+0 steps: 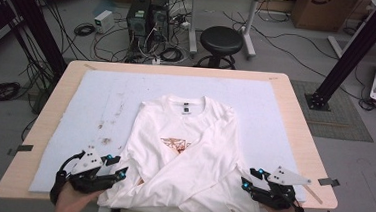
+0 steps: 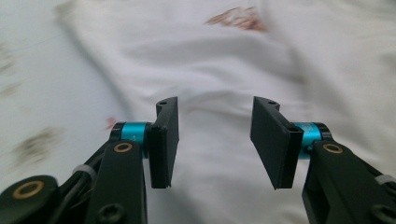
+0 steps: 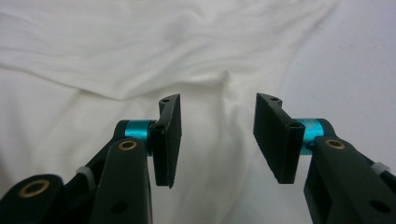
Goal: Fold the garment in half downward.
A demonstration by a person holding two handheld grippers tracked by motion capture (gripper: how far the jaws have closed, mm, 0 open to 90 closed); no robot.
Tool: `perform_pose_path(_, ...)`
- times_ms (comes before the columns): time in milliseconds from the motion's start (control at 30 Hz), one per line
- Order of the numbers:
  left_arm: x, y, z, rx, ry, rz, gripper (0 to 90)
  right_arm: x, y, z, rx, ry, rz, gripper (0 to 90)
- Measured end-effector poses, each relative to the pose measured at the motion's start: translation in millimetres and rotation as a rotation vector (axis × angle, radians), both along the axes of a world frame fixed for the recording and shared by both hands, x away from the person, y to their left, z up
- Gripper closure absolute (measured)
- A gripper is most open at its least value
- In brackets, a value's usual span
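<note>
White long-sleeved shirt (image 1: 185, 151) is lying face up on the pale blue mat (image 1: 91, 104) that is covering the wooden table (image 1: 295, 123). Collar is pointing away from the person, both sleeves are folded across the chest in an X, and the hem is hanging over the near edge of the table. A small brown print (image 1: 176, 144) is peeking out between the crossed sleeves.

Left gripper (image 1: 114, 167) is hovering at the shirt's lower left edge, jaws standing apart with nothing between them; in the left gripper view (image 2: 215, 140) only loose cloth is lying beyond the pads. Right gripper (image 1: 252, 179) is sitting at the lower right edge, jaws likewise parted and empty (image 3: 217, 140), a soft ridge of fabric running under the gap.

Handling judgement: the shirt is looking light, limp and thin. It is going to sag and wrinkle wherever unsupported, and the crossed sleeves are likely to slide off if only the top layer is being pinched. Not fragile, not slippery on this mat.

Best hold, as I am reading it: both bottom corners near the hem, one per gripper, pads biting through all layers so sleeve ends and body are travelling together.
</note>
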State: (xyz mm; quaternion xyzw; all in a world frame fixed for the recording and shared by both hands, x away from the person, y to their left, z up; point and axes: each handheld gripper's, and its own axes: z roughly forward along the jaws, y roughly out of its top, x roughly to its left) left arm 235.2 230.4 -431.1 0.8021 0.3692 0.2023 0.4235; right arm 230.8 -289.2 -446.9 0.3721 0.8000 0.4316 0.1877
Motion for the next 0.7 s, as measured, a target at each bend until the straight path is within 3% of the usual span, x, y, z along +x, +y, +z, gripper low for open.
perform_pose_path(133, 9.4, 0.6, -11.3, 0.036, 0.065, 0.017, 50.5, 10.6, 9.2, -9.8, -0.087, 0.023, -0.017, 56.8)
perform_pose_path(200, 12.2, 1.5, -17.1, 0.055, 0.094, 0.027, 51.3, 14.5, 9.7, -11.5, -0.062, 0.029, -0.019, 62.9)
perform_pose_path(300, 12.3, 6.7, -21.9, 0.001, 0.085, 0.011, 64.0, 16.3, 11.1, -11.7, -0.056, 0.026, -0.007, 78.9)
perform_pose_path(400, 11.6, 11.7, -24.5, -0.045, 0.091, -0.007, 84.4, 16.8, 11.1, -12.4, -0.051, 0.019, 0.01, 85.3)
perform_pose_path(467, 10.7, 14.4, -25.0, -0.061, 0.101, -0.011, 86.1, 16.6, 10.5, -12.4, -0.046, 0.024, 0.012, 85.9)
perform_pose_path(700, -2.5, 17.7, -23.6, -0.057, 0.118, -0.064, 87.1, 10.8, 2.1, -11.9, -0.042, 0.027, 0.004, 87.5)
